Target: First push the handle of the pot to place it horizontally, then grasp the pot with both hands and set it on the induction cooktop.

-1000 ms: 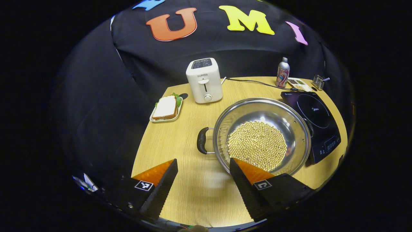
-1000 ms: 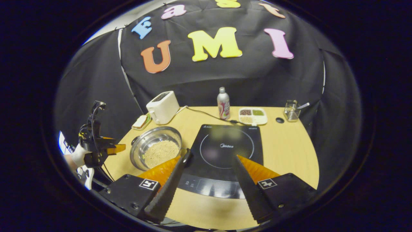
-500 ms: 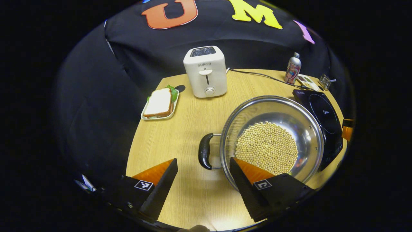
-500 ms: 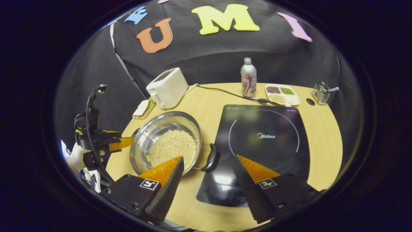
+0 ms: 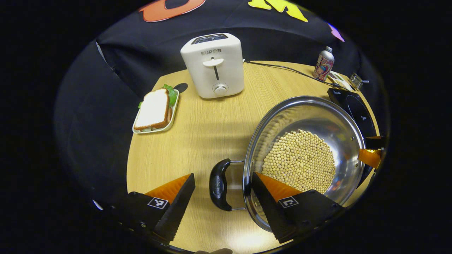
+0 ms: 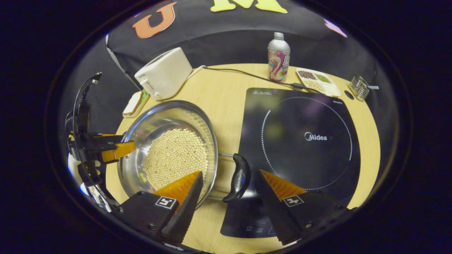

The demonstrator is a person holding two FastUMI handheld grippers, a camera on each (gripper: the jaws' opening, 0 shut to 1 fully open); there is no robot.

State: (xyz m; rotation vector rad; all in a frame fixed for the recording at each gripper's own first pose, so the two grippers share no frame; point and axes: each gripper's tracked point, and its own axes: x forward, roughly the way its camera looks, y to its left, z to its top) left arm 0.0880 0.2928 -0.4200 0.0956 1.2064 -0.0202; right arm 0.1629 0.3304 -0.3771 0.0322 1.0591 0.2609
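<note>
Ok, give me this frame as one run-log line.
left gripper: open, straddling left pot handle | right gripper: open, straddling right pot handle | pot: on table, beside induction cooktop, ungrasped

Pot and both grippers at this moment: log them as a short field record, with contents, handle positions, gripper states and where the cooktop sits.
pot: steel pot on the wooden table, not on the cooktop
contents: pale round beans
left handle: black, lying between the open fingers of the left gripper, not gripped
right handle: black, between the open fingers of the right gripper, not gripped
induction cooktop: black, beside the pot, nothing on its ring
also on table: toaster, sandwich plate, bottle
</note>
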